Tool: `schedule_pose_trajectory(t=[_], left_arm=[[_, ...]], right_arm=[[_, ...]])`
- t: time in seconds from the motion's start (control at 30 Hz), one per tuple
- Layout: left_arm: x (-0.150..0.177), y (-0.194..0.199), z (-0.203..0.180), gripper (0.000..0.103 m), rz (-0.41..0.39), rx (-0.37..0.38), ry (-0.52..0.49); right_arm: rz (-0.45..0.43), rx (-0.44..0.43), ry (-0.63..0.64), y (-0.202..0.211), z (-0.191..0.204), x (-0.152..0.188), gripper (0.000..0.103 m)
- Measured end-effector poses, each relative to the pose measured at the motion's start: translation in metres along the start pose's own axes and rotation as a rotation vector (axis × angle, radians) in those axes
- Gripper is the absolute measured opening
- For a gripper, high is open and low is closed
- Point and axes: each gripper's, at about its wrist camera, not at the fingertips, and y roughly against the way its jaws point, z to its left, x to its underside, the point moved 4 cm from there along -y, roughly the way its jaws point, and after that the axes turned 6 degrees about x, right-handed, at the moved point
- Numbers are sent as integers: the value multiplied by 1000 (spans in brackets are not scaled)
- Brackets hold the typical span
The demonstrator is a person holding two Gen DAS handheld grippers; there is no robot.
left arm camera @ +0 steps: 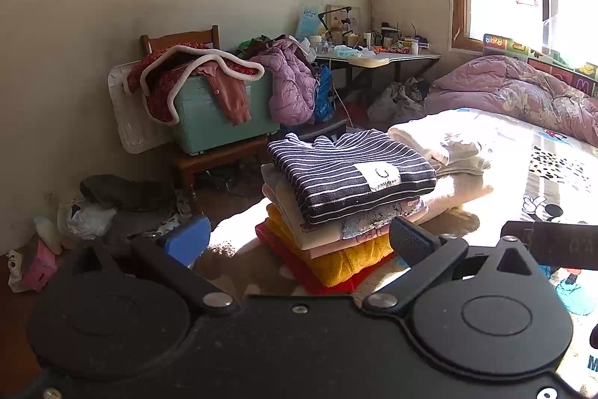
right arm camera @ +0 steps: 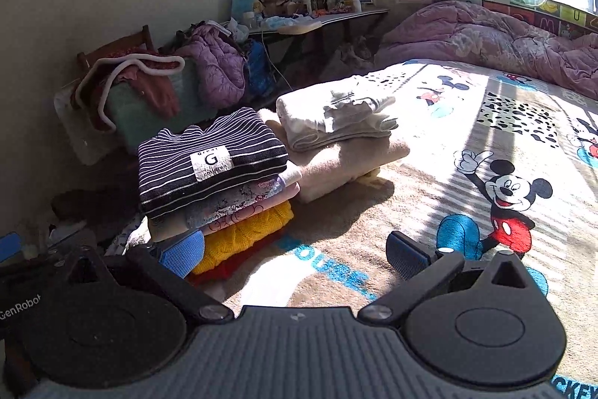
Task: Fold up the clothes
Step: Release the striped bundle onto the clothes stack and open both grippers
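left gripper [left arm camera: 299, 238] and right gripper [right arm camera: 295, 255]: both spread wide, holding nothing. just ahead of the left fingers, and ahead-left of the right ones, a pile of folded clothes [left arm camera: 336, 223] lies on the bed blanket [right arm camera: 429, 212]: striped top [right arm camera: 209, 159] uppermost, yellow knit [right arm camera: 243, 238] and a red layer lowest. beside it, farther off, sit cream folded pieces [right arm camera: 336, 122]. only the right view shows the blanket's mouse print [right arm camera: 504, 200]; only the left view shows the floor clutter [left arm camera: 74, 212]. beyond, a chair [left arm camera: 187, 152] heaped with garments.
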Motion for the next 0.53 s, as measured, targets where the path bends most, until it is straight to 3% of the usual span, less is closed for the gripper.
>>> schedule_pose_trajectory(t=[0.53], left_arm=[[-3, 31, -1, 103, -28, -56, -41]], right_arm=[[-22, 1, -27, 41, -4, 9, 102]])
